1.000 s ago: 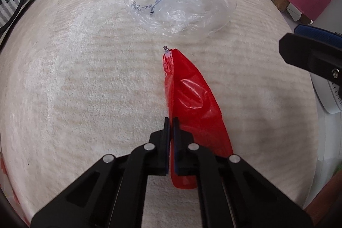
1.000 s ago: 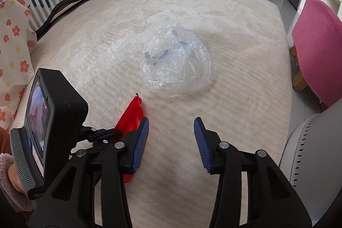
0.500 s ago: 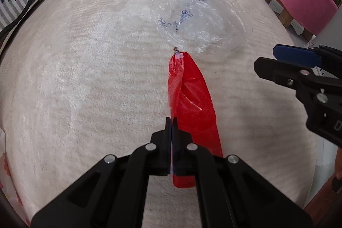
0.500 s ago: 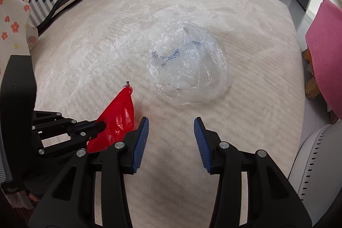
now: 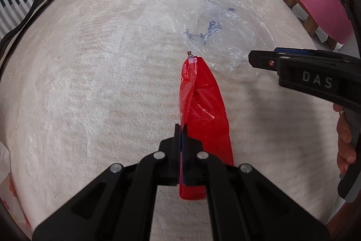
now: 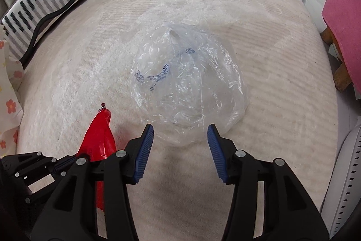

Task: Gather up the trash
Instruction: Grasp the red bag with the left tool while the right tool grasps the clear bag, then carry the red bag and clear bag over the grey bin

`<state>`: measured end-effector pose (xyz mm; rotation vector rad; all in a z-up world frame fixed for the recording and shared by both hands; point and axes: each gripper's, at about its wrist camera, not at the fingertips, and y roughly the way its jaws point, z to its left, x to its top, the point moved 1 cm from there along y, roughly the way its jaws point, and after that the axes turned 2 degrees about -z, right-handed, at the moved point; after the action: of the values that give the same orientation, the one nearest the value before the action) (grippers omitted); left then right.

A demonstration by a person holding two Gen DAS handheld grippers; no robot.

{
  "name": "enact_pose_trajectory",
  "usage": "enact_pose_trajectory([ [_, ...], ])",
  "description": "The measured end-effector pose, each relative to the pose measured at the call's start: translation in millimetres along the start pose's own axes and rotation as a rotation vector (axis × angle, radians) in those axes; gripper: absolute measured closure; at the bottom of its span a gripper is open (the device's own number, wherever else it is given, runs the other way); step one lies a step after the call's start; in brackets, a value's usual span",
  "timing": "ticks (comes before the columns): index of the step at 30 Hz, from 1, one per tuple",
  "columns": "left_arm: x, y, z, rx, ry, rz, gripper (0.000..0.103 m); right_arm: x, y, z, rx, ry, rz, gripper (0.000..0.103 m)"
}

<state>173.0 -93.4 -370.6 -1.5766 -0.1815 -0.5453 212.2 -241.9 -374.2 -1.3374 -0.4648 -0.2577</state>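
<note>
Left hand-held gripper [image 5: 181, 128] pinches red wrapper [image 5: 204, 110], pointing steeply down.
Right hand-held gripper [image 6: 180, 131], jaws just widened, empty, nears clear bag [image 6: 191, 83]; rug [image 6: 67, 83] bare around.

1. "DAS", pale raised capitals on the black body of the right gripper [image 5: 266, 60], at the right edge of the left wrist view.
2. Blue printing on the clear plastic bag [image 6: 189, 83], centre of the right wrist view: crumpled, too small to read.
3. Faint lettering on the red bag [image 5: 203, 105]: illegible.
</note>
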Motion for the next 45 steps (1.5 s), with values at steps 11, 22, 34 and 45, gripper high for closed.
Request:
enact_pose_trajectory([
  [11,5,6,-2,-0.006,0.012,-0.001,0.102,15,42,12,-0.101,-0.061,0.033,0.103],
  [22,2,-21,3,-0.005,-0.004,-0.029,0.102,8,1,28,-0.086,-0.128,-0.036,0.103],
  [34,-3,-48,2,-0.011,-0.003,-0.057,0.102,13,-42,12,-0.065,-0.055,-0.115,0.103],
  [45,8,-105,-8,-0.033,0.015,-0.146,0.102,8,-140,4,-0.031,-0.054,-0.256,0.103],
])
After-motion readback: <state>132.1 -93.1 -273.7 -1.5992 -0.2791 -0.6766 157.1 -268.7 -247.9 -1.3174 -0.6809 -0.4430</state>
